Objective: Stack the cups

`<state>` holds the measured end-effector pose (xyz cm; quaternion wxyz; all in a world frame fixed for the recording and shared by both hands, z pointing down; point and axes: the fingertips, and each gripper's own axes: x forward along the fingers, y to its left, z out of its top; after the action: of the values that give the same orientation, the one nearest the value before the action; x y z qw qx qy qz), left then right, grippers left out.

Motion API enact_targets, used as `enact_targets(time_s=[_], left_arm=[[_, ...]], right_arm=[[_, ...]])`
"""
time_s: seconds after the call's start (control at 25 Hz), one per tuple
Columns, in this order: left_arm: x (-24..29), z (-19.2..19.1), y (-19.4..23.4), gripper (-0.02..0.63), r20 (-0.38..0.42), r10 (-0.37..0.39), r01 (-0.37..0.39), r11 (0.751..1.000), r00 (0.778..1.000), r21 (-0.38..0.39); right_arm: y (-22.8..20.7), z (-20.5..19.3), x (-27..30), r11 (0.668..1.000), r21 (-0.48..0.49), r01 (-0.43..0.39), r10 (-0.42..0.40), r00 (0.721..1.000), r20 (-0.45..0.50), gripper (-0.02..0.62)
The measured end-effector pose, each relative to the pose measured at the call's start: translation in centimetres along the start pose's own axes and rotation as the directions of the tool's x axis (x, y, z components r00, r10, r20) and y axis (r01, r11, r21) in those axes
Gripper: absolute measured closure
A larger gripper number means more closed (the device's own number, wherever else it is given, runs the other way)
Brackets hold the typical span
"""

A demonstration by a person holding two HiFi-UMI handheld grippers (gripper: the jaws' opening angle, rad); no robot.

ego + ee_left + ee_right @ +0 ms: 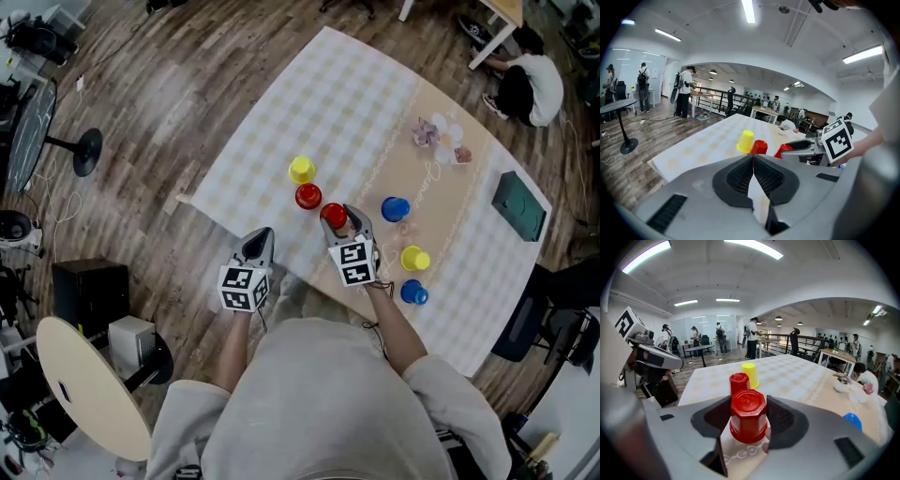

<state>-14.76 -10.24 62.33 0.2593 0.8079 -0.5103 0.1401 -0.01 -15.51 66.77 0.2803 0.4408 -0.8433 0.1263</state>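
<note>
An upside-down red cup (748, 416) stands between the pads of my right gripper (749, 423), which is shut on it; the head view shows this red cup (333, 216) and right gripper (345, 219) near the table's front edge. Just beyond are a second red cup (307, 196) and a yellow cup (301, 170), both upside down. To the right stand a blue cup (395, 208), another yellow cup (414, 258) and another blue cup (413, 292). My left gripper (261, 236) hangs off the table's front edge, shut on nothing, its left gripper (753, 159) pads pressed together.
The checked tablecloth (328, 84) covers the table. A small pot plant and bowls (441, 141) sit at the far right, a dark green pad (520, 204) further right. A person (530, 84) sits on the floor beyond. A round table (84, 384) is at lower left.
</note>
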Motion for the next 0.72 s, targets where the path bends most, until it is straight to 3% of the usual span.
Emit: enact_targets(time_s=[0.36,0.72], left_arm=[[-1.6,-0.6,1.4,0.592,0.011,0.044,-0.043,0.999,0.999,-0.026],[-2.4,-1.5,2.1,0.591,0.006,0.068,-0.067,0.997,0.998,-0.044]], right_arm=[[3.7,0.0,1.0,0.996,-0.042,-0.079,0.078,0.996,-0.03,0.362],[5.0,-0.3,1.5,0.992,-0.059,-0.109,0.106,0.993,-0.048,0.362]])
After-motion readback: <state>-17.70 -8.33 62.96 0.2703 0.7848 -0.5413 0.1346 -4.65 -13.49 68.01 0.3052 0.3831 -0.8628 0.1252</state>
